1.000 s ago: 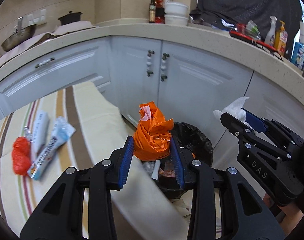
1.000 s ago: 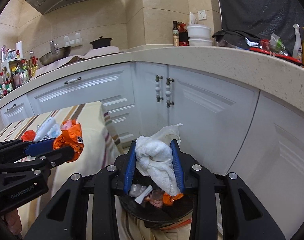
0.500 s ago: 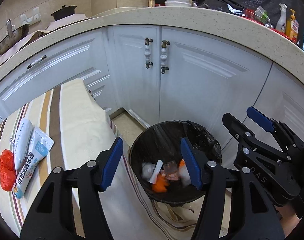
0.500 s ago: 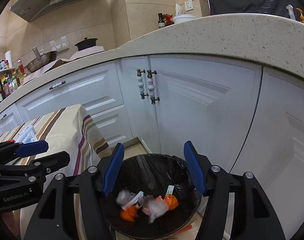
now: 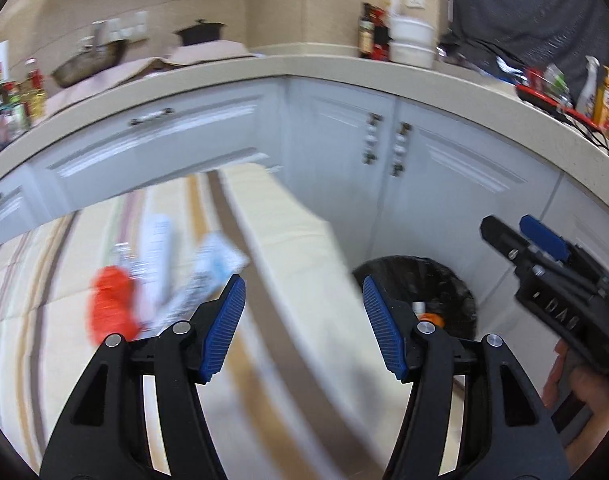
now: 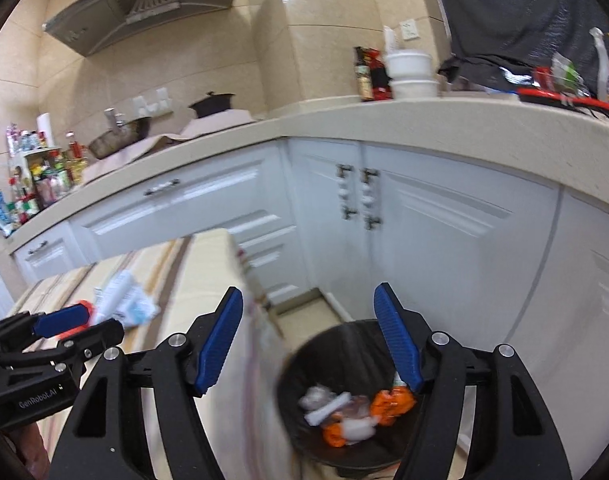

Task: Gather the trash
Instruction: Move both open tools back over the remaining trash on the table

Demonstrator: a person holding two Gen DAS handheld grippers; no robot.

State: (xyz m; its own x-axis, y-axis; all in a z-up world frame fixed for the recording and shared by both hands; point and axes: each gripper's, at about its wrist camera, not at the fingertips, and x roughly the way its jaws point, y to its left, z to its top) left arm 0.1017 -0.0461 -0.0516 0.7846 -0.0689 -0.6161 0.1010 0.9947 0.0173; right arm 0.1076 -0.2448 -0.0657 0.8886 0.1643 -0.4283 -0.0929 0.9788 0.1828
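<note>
Kitchen corner, pale blue cabinets under a beige stone counter [image 6: 424, 128]; low worktop draped in cream striped cloth [image 5: 288, 248] in front. Frames blurred.

Left claw [image 5: 302, 326]: blue pads spread wide, nothing between them, poised above the cloth's edge. Right claw [image 6: 308, 344]: jaws opening, nothing between them, above the round black-lined bin [image 6: 344, 396] on the floor, just beside the worktop's hanging cloth.

Remaining trash on the cloth, left of the left claw:
- crumpled red-orange plastic bag [image 5: 110, 308], touching the wrappers
- two flat white-and-blue printed wrappers [image 5: 184, 272], side by side (count uncertain, smeared by blur)

In the bin: orange and white scraps, nothing legible.

Handling, judged:
- Bag: very light, soft, springy; likely crushes to nothing in the pads. Best pinched across the bulkiest bunch, deep in the pads.
- Wrappers: light, thin, slick film lying flat. Hard to get under. Take by a raised edge or crimped end, or pinch a crease; cloth underneath may bunch into the grip.
- Nothing fragile.
</note>
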